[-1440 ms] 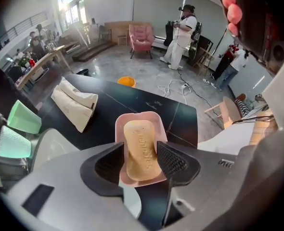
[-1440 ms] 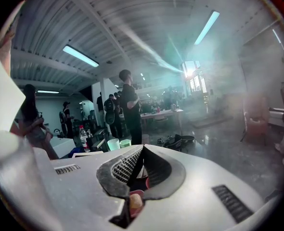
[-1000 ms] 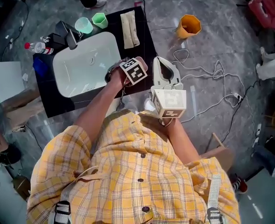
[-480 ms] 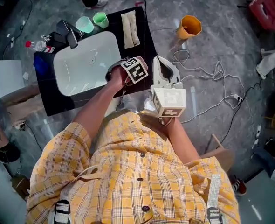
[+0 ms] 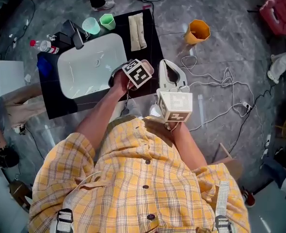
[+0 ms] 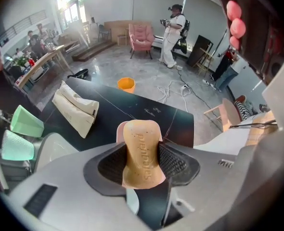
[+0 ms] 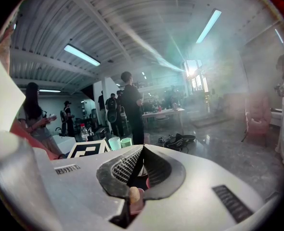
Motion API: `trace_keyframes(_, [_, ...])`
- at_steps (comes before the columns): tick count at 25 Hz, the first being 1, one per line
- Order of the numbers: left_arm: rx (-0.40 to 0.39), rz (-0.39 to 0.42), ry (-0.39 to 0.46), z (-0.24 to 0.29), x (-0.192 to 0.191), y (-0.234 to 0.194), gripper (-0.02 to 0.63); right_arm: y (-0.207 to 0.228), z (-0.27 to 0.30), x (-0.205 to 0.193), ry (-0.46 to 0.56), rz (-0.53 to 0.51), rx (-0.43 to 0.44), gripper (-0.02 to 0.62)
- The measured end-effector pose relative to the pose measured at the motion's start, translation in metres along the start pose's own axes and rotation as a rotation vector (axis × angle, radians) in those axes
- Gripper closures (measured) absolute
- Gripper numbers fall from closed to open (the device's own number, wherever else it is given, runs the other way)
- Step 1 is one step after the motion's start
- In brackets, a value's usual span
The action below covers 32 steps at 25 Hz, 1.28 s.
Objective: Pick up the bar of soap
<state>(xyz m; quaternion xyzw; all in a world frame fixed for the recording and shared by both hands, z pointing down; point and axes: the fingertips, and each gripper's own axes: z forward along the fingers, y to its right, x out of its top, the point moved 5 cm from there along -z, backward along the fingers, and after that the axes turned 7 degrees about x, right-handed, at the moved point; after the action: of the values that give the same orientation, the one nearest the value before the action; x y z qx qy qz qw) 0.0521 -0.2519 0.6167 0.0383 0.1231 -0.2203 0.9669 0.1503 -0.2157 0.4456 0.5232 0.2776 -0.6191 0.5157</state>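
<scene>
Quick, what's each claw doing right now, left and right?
Left claw: closed on the bar of soap.
Right claw: closed, jaws together.

Towel (image 6: pixel 77 109) blocks left; counter (image 6: pixel 108 112) beyond lies open.

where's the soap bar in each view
Head view: hidden under the left gripper, beside the sink.
Left gripper view: centre, soap bar clamped between the jaws.
Right gripper view: unclear, perhaps the tan speck low between its jaws.
Shared landmark: the green cups.
</scene>
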Motion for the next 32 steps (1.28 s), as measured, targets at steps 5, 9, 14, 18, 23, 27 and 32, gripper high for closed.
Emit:
trace_keyframes(5, [0.051, -0.147, 0.169, -0.039, 0.004, -0.001, 0.403, -0.004, -0.004, 0.002, 0.007, -0.002, 0.006, 0.578])
trace_keyframes(9, [0.116, -0.277, 0.335, -0.073, 0.009, -0.003, 0.403, -0.01, -0.008, 0.002, 0.004, -0.017, 0.009, 0.578])
trace_keyframes(14, [0.228, -0.338, 0.489, -0.114, 0.012, -0.003, 0.403, -0.022, -0.011, 0.005, 0.011, -0.033, 0.028, 0.578])
trace_keyframes(18, [0.318, -0.376, 0.606, -0.148, 0.015, -0.006, 0.403, -0.028, -0.014, 0.009, 0.021, -0.042, 0.044, 0.578])
trace_keyframes(23, [0.427, -0.394, 0.794, -0.202, 0.03, -0.008, 0.403, -0.031, -0.017, 0.012, 0.026, -0.052, 0.045, 0.578])
trace_keyframes(27, [0.541, -0.429, 1.031, -0.251, 0.036, -0.004, 0.403, -0.031, -0.017, 0.016, 0.043, -0.052, 0.041, 0.578])
trace_keyframes(32, [0.542, -0.386, 1.152, -0.283, 0.027, 0.023, 0.403, -0.032, -0.023, 0.024, 0.071, -0.069, 0.038, 0.578])
